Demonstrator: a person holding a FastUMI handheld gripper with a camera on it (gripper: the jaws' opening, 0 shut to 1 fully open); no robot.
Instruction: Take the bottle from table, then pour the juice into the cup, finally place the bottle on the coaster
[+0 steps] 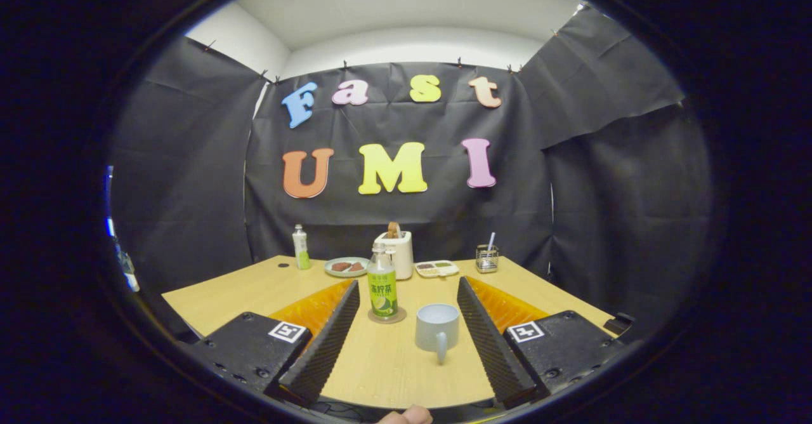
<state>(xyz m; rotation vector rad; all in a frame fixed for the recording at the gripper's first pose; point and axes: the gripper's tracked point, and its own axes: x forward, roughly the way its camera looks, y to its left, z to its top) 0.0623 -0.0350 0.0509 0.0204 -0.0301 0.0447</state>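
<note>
Across the lower frame lies the table point(254, 287); my gripper point(403, 329) is spread wide, holding nothing. At lower centre the bottle point(382, 286) stands on its coaster point(387, 316), cup point(437, 329) just right: task looks finished.

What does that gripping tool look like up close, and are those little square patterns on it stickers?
The gripper has two long, wedge-shaped fingers whose inner faces are ribbed like a saw's edge. Each grows from a chunky black block fastened with small screws. On top of each block sits a white square marker with a black pattern, likely a tracking tag. The fingers stand open.
</note>
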